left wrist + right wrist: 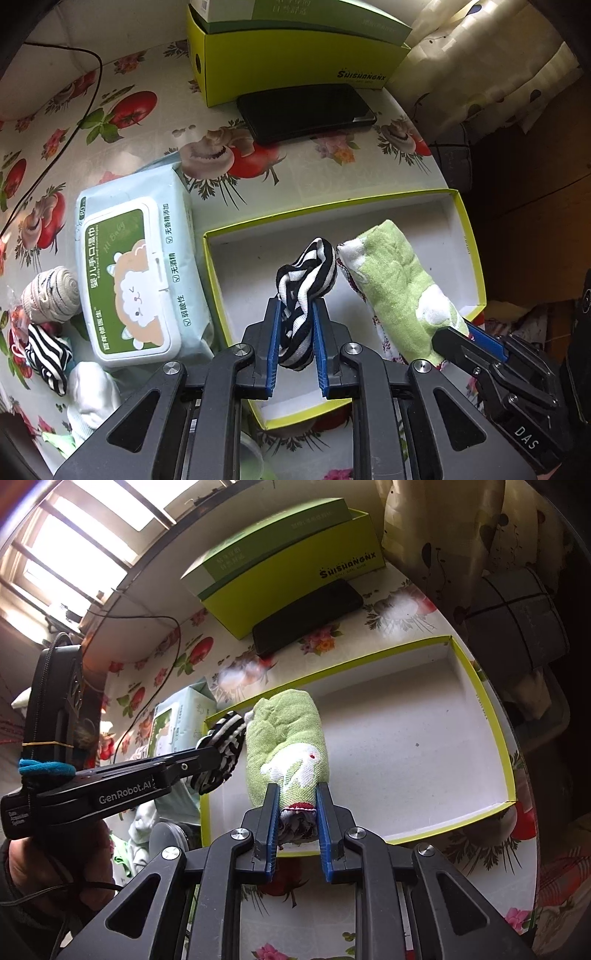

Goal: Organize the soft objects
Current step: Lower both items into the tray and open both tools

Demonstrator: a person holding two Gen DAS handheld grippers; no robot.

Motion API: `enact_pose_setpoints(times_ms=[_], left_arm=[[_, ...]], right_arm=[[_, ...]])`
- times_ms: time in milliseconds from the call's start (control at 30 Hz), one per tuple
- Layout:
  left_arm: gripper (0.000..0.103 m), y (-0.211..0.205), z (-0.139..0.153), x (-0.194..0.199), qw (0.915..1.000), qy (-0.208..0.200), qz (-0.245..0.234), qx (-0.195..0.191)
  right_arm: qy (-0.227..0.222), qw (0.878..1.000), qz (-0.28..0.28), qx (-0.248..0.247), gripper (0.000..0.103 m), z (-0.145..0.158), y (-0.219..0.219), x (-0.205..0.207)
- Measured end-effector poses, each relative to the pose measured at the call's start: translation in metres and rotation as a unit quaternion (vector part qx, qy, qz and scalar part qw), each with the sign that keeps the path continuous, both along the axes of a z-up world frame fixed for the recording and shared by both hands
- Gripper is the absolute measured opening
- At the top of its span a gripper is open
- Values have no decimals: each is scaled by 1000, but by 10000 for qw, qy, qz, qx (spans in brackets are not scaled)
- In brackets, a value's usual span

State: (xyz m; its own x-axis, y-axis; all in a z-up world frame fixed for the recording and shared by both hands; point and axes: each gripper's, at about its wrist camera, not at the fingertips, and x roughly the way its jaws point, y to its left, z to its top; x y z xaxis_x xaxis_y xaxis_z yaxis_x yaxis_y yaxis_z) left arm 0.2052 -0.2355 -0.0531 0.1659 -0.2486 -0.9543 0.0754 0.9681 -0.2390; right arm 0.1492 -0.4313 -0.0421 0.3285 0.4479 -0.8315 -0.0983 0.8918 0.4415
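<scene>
In the left wrist view my left gripper (295, 304) is shut on a black-and-white striped sock bundle (306, 273), held over the left part of a shallow yellow-green tray (251, 280) with a white floor. Beside it on the right, a rolled green towel (399, 288) with a white animal patch touches the striped bundle, and my right gripper (460, 330) is clamped on its near end. In the right wrist view my right gripper (297, 790) is shut on the green towel (288, 734) above the tray (406, 746). There the left gripper (212, 755) comes in from the left with the striped bundle (227, 738).
A wet-wipes pack (133, 280) lies left of the tray. Further left are a beige rolled sock (51, 295), a second striped sock (48, 354) and a white sock (92, 391). A black phone (306, 110) leans on a yellow-green box (295, 62) behind. The table edge curves on the right.
</scene>
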Motion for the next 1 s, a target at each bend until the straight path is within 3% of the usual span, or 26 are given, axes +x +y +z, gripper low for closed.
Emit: enact_pose_setpoints(times_ms=[100,267,500,767,1000], left_arm=[[21,-2,-3,-1,10000,34,-80,-14],[37,2,-4,-3,9998,97,-108,-130],[37,13,13,-13,9994,4,-171,-306],[37,49,39,-22,9989,-300,171,-325],[37,75,52,-32,9978,-461,379,-278]], right_arm=[[56,10000,18,0,17,-7,1,3],[114,9999,15,-29,17,-15,4,6],[178,9997,145,-80,18,-22,20,7],[169,9987,474,-80,19,-29,48,18],[233,9961,849,-71,27,-33,71,16]])
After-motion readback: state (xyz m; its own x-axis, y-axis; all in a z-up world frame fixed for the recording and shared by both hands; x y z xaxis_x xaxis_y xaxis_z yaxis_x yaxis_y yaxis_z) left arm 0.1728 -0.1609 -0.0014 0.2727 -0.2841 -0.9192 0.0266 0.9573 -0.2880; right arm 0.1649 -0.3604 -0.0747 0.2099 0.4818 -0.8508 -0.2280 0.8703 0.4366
